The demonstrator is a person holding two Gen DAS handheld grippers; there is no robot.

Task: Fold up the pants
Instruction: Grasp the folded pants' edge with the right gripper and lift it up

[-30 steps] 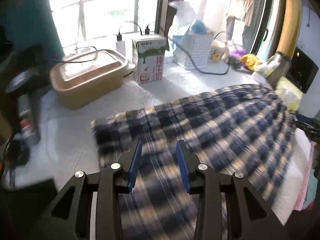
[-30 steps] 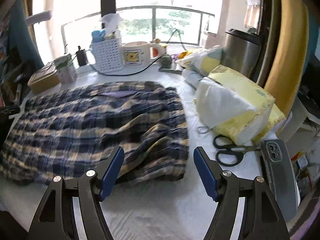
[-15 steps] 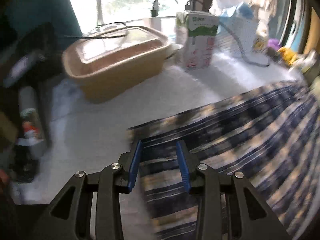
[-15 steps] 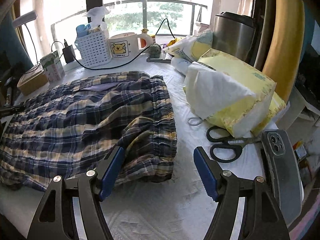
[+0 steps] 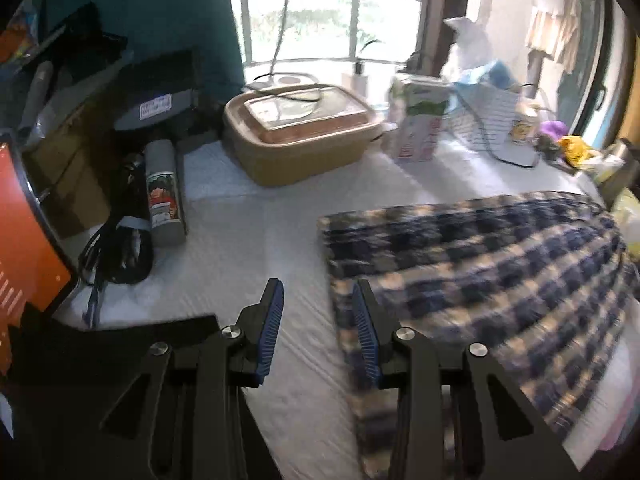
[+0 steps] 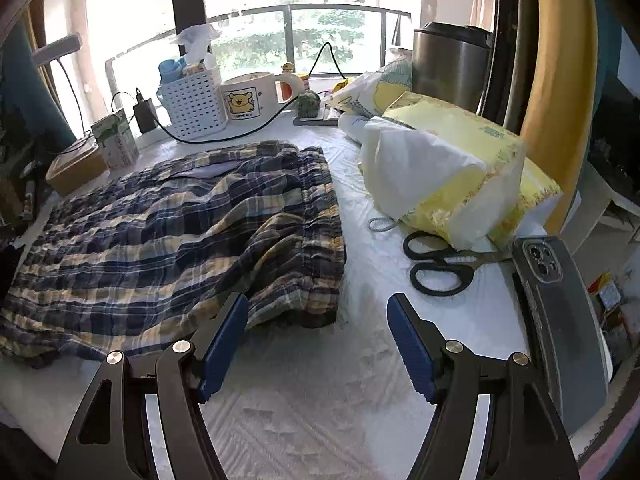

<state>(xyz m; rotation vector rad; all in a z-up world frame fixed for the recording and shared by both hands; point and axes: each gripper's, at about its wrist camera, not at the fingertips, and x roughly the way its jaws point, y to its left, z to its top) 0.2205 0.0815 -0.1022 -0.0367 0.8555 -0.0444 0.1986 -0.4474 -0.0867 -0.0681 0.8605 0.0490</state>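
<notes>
The left gripper [image 5: 318,324] has its jaws apart and empty at lower centre, beside the plaid pants' [image 5: 480,280] edge. The right gripper [image 6: 318,344] gapes wide, empty, below the pants [image 6: 172,240] at centre left; scissors [image 6: 438,264] lie right.

Left gripper [image 5: 318,316] jaws stand partly apart; right gripper [image 6: 318,328] jaws gape wide.

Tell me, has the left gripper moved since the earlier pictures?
Yes. The left gripper has slid left off the pants: bare table now lies between its fingers, and the tan box sits more central.
</notes>
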